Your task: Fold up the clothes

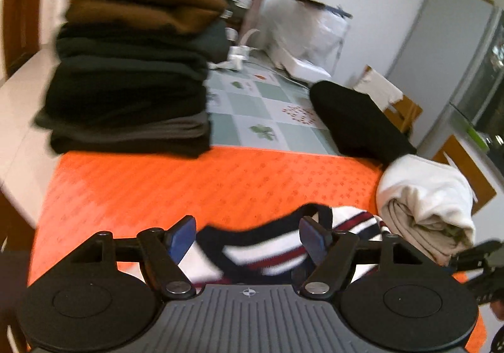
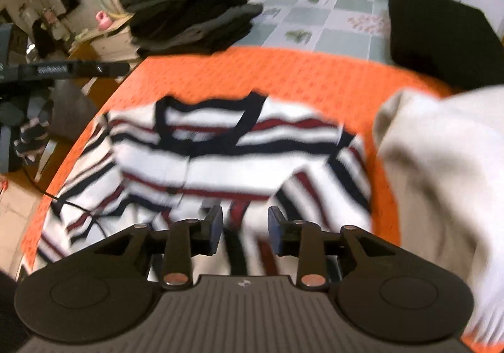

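- Left gripper (image 1: pixel 247 238) standing with jaws spread wide, pads pressing on nothing, hovering over the near edge of the orange cloth (image 1: pixel 189 182).
- Right gripper (image 2: pixel 245 227) standing partly spread, blue pads apart, nothing pinched between them, hanging just above the lower part of the striped sweater (image 2: pixel 220 160).
- Striped sweater lying spread flat on the orange cloth, dark neckline pointing toward the cloth's far edge, one sleeve trailing off the cloth's left side in the right wrist view; in the left wrist view only the collar end showing between the fingers.
- Cream garment (image 1: pixel 428 205) lying bundled at the orange cloth's right edge, just beside the sweater.
- Black garment (image 1: pixel 356 119) lying beyond the cloth's far right corner, touching the cream bundle.
- Stack of folded clothes (image 1: pixel 132 69) sitting at the cloth's far left corner, brown spotted piece on top, dark ones beneath.
- Checked tablecloth (image 1: pixel 267 119) showing beyond the orange cloth's far edge.
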`<action>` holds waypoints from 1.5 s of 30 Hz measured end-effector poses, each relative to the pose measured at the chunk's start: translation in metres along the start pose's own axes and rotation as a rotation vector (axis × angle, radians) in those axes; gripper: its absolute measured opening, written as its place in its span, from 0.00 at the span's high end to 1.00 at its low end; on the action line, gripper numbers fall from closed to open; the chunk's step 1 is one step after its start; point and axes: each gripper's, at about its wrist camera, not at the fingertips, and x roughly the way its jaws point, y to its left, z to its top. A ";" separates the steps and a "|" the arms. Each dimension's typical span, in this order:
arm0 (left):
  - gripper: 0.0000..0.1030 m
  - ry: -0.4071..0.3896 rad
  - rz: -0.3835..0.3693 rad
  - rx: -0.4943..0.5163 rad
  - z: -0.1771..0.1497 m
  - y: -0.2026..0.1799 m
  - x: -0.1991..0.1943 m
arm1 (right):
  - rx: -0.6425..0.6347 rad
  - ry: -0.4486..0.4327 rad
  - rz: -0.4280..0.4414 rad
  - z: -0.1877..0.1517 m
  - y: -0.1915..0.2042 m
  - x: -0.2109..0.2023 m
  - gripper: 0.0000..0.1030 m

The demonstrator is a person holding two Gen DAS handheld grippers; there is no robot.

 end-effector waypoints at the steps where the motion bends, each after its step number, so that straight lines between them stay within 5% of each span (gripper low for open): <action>1: 0.27 -0.005 0.009 -0.018 -0.007 0.001 -0.011 | -0.009 0.014 0.009 -0.009 0.004 -0.001 0.64; 8: 0.27 0.002 0.051 -0.070 -0.061 -0.010 -0.069 | -0.091 0.101 0.057 -0.063 0.029 -0.003 0.42; 13: 0.27 0.047 0.032 -0.038 -0.097 -0.036 -0.092 | -0.141 0.148 0.064 -0.094 0.041 0.002 0.42; 16: 0.27 0.071 0.001 -0.027 -0.114 -0.052 -0.103 | -0.184 0.155 0.088 -0.106 0.049 0.003 0.60; 17: 0.27 0.075 -0.011 -0.027 -0.118 -0.057 -0.107 | -0.201 0.161 0.096 -0.109 0.052 0.004 0.85; 18: 0.27 0.077 -0.028 -0.032 -0.122 -0.063 -0.111 | -0.215 0.164 0.106 -0.109 0.056 0.003 0.93; 26: 0.26 0.127 -0.117 -0.146 -0.133 -0.089 -0.119 | -0.286 0.060 0.268 -0.080 0.108 -0.043 0.95; 36: 0.29 0.282 -0.209 -0.404 -0.140 -0.036 -0.111 | -0.439 -0.001 0.349 -0.069 0.217 -0.061 0.95; 38: 0.35 0.318 -0.254 -0.422 -0.143 -0.023 -0.114 | -0.453 -0.010 0.349 -0.070 0.239 -0.060 0.95; 39: 0.47 0.329 -0.268 -0.421 -0.144 -0.018 -0.117 | -0.460 -0.016 0.349 -0.071 0.250 -0.059 0.95; 40: 0.70 0.333 -0.276 -0.413 -0.144 -0.012 -0.120 | -0.466 -0.022 0.347 -0.071 0.261 -0.058 0.95; 42: 0.91 0.321 -0.274 -0.381 -0.144 -0.001 -0.131 | -0.473 -0.036 0.340 -0.070 0.280 -0.056 0.95; 45: 0.92 0.258 -0.225 -0.302 -0.138 0.015 -0.155 | -0.464 -0.055 0.322 -0.068 0.303 -0.052 0.94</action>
